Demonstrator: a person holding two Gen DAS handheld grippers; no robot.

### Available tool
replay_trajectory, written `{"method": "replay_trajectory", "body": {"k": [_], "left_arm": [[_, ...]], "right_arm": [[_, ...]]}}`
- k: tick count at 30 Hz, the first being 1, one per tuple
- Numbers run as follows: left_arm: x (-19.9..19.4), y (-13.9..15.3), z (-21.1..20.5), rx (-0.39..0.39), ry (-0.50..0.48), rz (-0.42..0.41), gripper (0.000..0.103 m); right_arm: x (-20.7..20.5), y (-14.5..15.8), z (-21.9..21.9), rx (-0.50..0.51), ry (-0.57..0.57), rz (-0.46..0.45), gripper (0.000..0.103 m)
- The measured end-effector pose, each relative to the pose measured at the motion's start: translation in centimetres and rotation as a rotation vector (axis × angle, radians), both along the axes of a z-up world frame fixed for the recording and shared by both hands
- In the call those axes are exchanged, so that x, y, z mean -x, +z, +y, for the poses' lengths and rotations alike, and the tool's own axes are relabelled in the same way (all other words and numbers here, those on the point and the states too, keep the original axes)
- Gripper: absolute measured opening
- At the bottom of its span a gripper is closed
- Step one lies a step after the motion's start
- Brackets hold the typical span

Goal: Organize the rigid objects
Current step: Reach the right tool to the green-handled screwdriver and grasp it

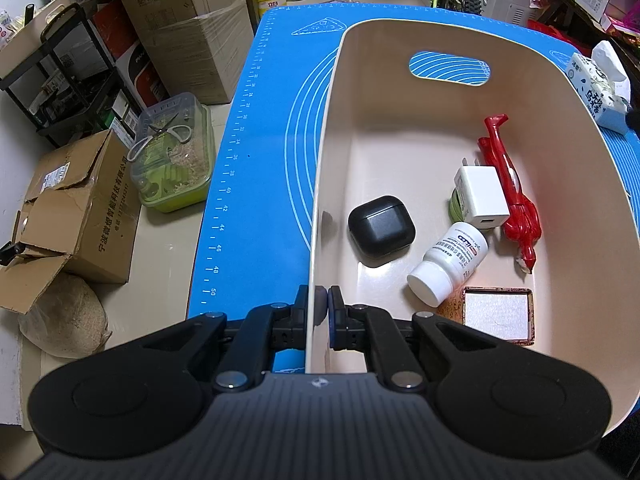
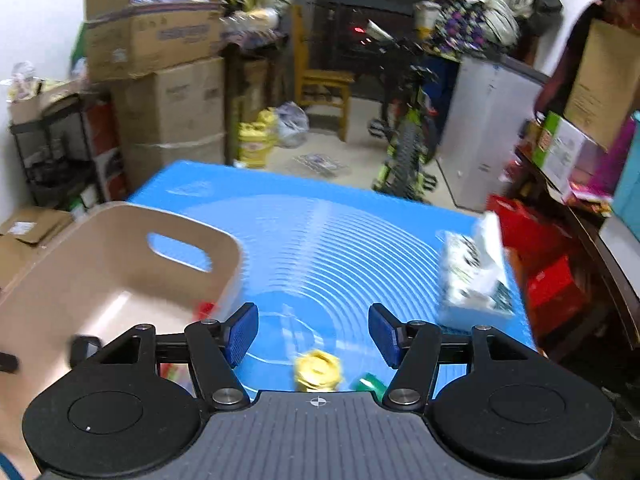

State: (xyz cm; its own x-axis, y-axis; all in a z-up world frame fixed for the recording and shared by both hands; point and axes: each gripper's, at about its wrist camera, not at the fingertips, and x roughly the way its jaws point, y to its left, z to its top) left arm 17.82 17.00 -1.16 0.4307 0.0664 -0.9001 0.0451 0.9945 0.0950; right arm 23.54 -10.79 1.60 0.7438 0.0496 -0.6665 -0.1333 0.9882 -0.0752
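Left tongs pinch the bin wall; right tongs hang empty over the mat.

The left gripper point(image 1: 322, 307) is clamped on the near-left wall of the beige bin point(image 1: 326, 128), steadying it. The right gripper point(image 2: 313, 330) stands about half open, holding nothing. Just below it on the blue mat point(image 2: 320, 216) lies a blurred yellow object point(image 2: 318, 370), seemingly small, light and rigid; gripping across its width looks safest.
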Motion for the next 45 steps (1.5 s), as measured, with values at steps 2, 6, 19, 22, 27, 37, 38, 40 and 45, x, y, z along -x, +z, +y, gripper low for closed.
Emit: {"method": "replay_trajectory", "body": {"k": [2,6,19,22,27,37,38,40,45], "left_arm": [[0.0,0.0,0.0,0.0,0.0,0.0,0.01],[0.1,0.0,0.0,-0.006,-0.001,-0.001,0.011],[0.1,0.1,-0.1,-0.014,-0.001,-0.001,0.011],[0.1,0.1,-0.1,-0.015,0.0,-0.002,0.011],[0.2,0.1,-0.1,-0.02,-0.002,-0.002,0.012],[0.2,0.0,-0.1,-0.023,-0.003,-0.003,0.012],[0.2,0.0,-0.2,-0.024,-0.003,-0.003,0.012],[0.2,0.0,-0.2,-0.024,-0.004,-0.003,0.012],[0.2,0.0,-0.2,-0.021,-0.003,-0.003,0.012]], "right_arm": [[-0.4,-1.3,-1.4,0.013,-0.015,0.036,0.069],[-0.8,-3.6,-3.3,0.064,-0.044,0.058,0.069],[-3.2,-9.2,-5.9,0.07,0.016,0.183,0.069],[-3.7,-10.3,-6.0,0.056,0.041,0.212,0.069],[-4.1,-11.5,-6.5,0.021,0.043,0.206,0.069],[-3.7,-11.8,-7.7,-0.061,0.015,0.164,0.036],[-3.7,-11.7,-7.7,-0.057,0.011,0.162,0.034],[-3.6,-11.7,-7.5,-0.044,0.007,0.165,0.034],[-2.7,-11.5,-6.6,-0.007,-0.011,0.146,0.034]]}}
